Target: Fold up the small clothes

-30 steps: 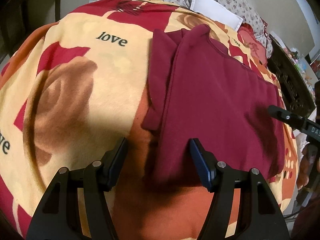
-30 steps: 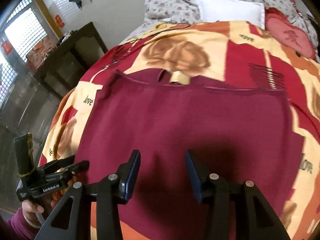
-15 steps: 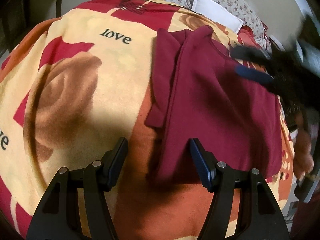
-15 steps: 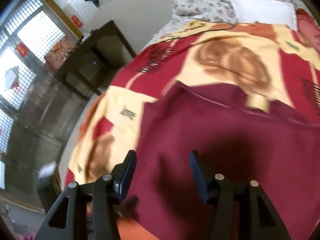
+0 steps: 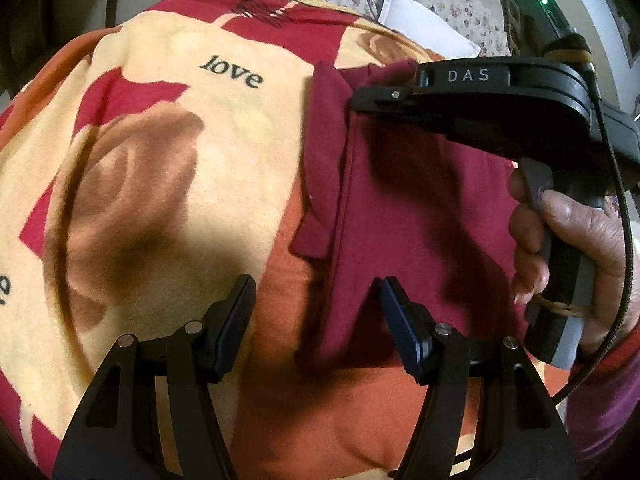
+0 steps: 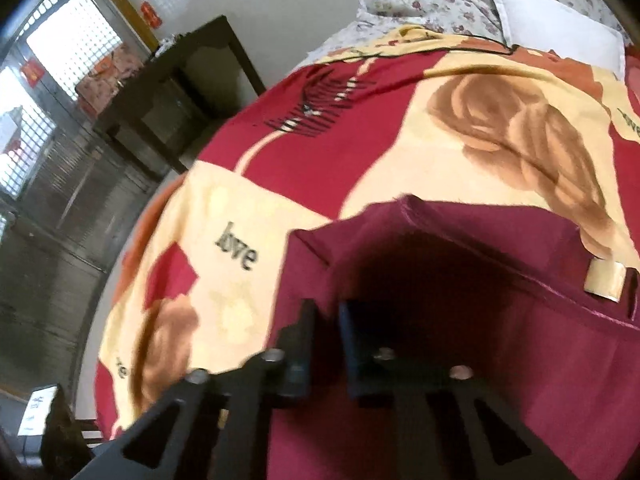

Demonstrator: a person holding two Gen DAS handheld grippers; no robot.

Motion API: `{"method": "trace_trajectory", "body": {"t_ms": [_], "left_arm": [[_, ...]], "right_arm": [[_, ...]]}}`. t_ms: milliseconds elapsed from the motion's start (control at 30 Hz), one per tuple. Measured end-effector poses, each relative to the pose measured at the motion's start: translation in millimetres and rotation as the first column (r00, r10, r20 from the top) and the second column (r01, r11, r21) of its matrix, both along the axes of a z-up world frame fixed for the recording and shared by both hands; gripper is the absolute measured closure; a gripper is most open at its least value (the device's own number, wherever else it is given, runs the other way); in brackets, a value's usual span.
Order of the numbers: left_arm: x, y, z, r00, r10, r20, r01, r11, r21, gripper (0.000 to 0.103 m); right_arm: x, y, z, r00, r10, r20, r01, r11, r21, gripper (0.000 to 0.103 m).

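A maroon shirt lies flat on the bed, its left sleeve folded in along the side. My left gripper stands open at the shirt's near left edge, one finger over the cloth and the other over the blanket. My right gripper reaches across from the right to the shirt's far left shoulder. Seen in the right wrist view, the right gripper has its jaws closing to a narrow gap with a pinch of the shirt between them. A cream neck label shows at the collar.
A rose-patterned blanket with "love" printed on it covers the bed. A white pillow and flowered bedding lie at the head. A person's hand holds the right gripper's handle. A dark wooden table stands left of the bed.
The right gripper swung from the shirt's near right side across to its far left shoulder, and its jaws went from wide apart to nearly together. The left gripper stayed put.
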State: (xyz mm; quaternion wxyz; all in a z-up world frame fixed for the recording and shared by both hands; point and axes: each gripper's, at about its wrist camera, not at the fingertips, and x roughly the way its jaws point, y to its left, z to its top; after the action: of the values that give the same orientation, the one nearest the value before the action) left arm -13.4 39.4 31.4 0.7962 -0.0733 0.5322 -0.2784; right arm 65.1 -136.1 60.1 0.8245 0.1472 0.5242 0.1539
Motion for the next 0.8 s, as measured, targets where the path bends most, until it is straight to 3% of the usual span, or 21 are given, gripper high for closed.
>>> {"method": "trace_trajectory", "body": {"t_ms": [67, 167, 367, 400, 467, 500, 800], "left_arm": [[3, 2, 2, 1.000, 0.004, 0.004, -0.004, 1.000, -0.010, 0.038], [6, 4, 3, 1.000, 0.009, 0.006, -0.009, 1.000, -0.022, 0.038], [8, -7, 3, 1.000, 0.013, 0.014, -0.013, 1.000, 0.003, 0.038], [8, -9, 3, 1.000, 0.013, 0.019, -0.013, 1.000, 0.012, 0.038], [7, -12, 1, 1.000, 0.013, 0.022, -0.013, 1.000, 0.014, 0.038], [7, -14, 1, 1.000, 0.013, 0.022, -0.014, 1.000, 0.010, 0.038], [7, -7, -12, 0.999, 0.032, -0.015, -0.033, 0.999, -0.043, 0.038]], "right_arm": [[4, 6, -4, 1.000, 0.005, 0.001, -0.005, 1.000, -0.022, 0.095], [9, 8, -23, 0.999, 0.004, -0.040, -0.003, 1.000, 0.030, 0.095], [-6, -14, -12, 0.999, -0.034, 0.009, 0.032, 0.990, 0.134, 0.091], [-9, -15, -9, 0.999, -0.039, 0.011, 0.038, 0.992, 0.121, 0.087], [-15, -16, -2, 0.999, -0.048, 0.013, 0.047, 0.995, 0.091, 0.042], [-16, -14, 1, 0.999, -0.046, 0.011, 0.045, 0.996, 0.079, 0.037], [10, 27, -3, 0.994, 0.005, -0.105, -0.024, 0.984, -0.177, 0.036]]}}
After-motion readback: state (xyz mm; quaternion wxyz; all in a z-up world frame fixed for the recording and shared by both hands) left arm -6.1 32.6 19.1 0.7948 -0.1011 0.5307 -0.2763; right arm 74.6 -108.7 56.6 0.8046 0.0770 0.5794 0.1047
